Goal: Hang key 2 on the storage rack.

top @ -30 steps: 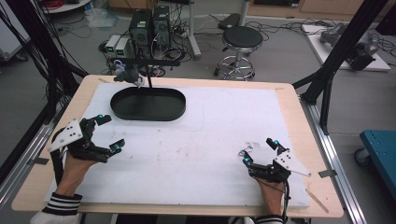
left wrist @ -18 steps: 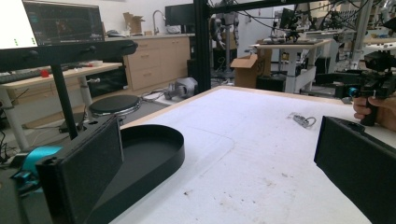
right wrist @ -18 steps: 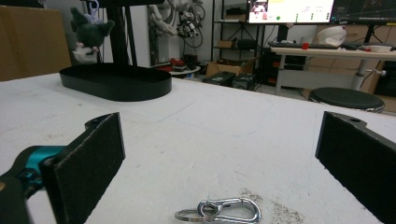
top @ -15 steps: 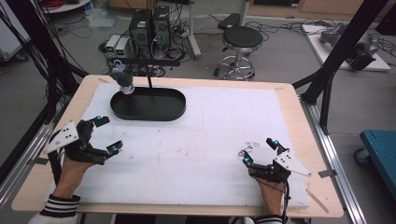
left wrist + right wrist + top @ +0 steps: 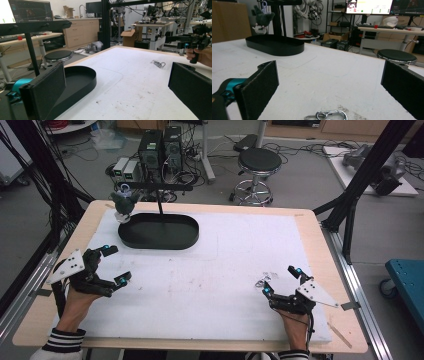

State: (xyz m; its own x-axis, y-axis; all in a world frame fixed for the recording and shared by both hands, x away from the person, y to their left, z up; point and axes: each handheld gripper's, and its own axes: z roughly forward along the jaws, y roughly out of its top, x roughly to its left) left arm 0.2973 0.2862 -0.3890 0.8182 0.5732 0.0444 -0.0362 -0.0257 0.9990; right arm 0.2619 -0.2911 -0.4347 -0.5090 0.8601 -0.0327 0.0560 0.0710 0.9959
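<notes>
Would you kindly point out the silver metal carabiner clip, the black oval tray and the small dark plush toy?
silver metal carabiner clip (image 5: pixel 331 115), right gripper view, its loop.
black oval tray (image 5: pixel 190 236), high view, right rim.
small dark plush toy (image 5: pixel 262 18), right gripper view, its body.

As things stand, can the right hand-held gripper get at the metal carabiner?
Probably yes: the right hand-held gripper has its jaws open just behind the carabiner, with bare white mat between them.

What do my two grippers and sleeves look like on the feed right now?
Both the left gripper and right gripper are black, with teal-blue accents near the jaw tips and a grey three-cornered plate on top. Their jaws are flat black pads. The sleeves have black-and-white striped cuffs.
</notes>
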